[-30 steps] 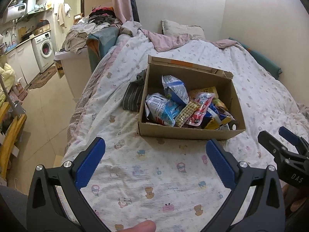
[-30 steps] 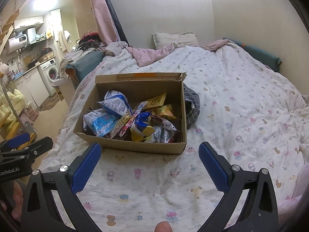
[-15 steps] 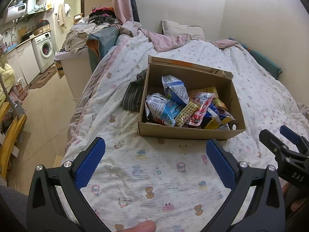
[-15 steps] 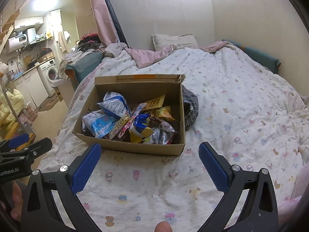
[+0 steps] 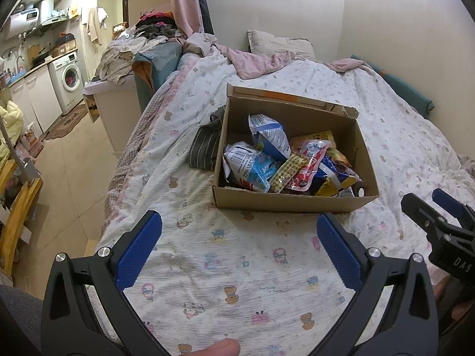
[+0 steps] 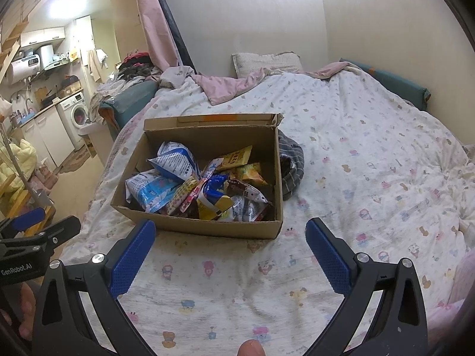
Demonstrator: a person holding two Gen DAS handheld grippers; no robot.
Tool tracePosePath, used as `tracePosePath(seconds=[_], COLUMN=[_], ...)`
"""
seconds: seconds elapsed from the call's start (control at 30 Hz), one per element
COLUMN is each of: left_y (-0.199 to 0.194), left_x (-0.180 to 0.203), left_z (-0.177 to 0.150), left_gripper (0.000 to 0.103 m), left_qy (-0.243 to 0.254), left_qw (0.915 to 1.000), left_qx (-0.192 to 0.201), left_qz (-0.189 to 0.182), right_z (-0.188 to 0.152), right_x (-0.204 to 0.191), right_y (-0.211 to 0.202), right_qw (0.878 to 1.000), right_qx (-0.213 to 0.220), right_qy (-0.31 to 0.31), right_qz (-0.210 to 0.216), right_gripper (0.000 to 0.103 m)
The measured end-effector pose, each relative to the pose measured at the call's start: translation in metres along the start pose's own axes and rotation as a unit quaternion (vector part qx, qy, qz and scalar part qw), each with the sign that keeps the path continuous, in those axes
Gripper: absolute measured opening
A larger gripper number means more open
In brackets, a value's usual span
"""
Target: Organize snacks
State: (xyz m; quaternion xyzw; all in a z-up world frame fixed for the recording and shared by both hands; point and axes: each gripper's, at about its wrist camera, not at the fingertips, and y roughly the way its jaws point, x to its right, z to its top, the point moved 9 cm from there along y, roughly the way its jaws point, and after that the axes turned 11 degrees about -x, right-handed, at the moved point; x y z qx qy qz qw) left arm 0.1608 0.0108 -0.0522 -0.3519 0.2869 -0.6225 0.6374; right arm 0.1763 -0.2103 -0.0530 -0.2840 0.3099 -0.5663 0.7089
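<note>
An open cardboard box [image 5: 285, 203] [image 6: 207, 228] sits on the bed, filled with several snack packets [image 5: 267, 160] [image 6: 193, 190] in blue, white, red and yellow wrappers. My left gripper [image 5: 237, 231] hovers open over the bedsheet just in front of the box, holding nothing. Open and empty too, my right gripper [image 6: 228, 237] hangs before the box's near wall. Each gripper shows at the edge of the other's view: the right gripper [image 5: 430, 207] on the right side, the left gripper [image 6: 38, 222] on the left side.
A patterned white bedsheet [image 5: 237, 267] [image 6: 371, 163] covers the bed. A dark striped cloth [image 5: 204, 145] [image 6: 292, 169] lies against the box's far side. A pillow [image 6: 267, 60] and pink blanket [image 6: 231, 84] lie at the head. The floor and a washing machine [image 5: 69, 75] are at the left.
Both grippers have crept slightly closer to the box; the box and snacks have not moved.
</note>
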Motion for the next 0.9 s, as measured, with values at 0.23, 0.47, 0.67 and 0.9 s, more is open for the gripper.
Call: tracePosePath(seconds=[0.23,0.47,0.67,0.9], left_y=[-0.0008,-0.0011,-0.0012,-0.0015], left_x=[0.0002,-0.0003,0.0000,0.0014], left_z=[-0.0005,0.0004,-0.0003,0.0019], left_gripper=[0.103,0.103,0.103,0.103], left_qy=[-0.001,0.000,0.001,-0.001], left_qw=[1.0000,1.0000,1.0000,1.0000], left_qx=[0.002,0.002,0.001,0.002], left_qz=[-0.002,-0.001,-0.002,-0.008], right_z=[0.0001,0.0014,0.0012,0.0020], right_x=[0.0001,0.0005,0.0010,0.0022], right_y=[0.0003,-0.0009,-0.0003,-0.0008], right_qw=[1.000,1.000,1.000,1.000], right_qx=[0.000,0.002,0.002,0.004], right_qy=[0.000,0.004,0.008,0.012], right_qz=[0.000,-0.001,-0.001,0.000], right_gripper=[0.103,0.103,0.103,0.103])
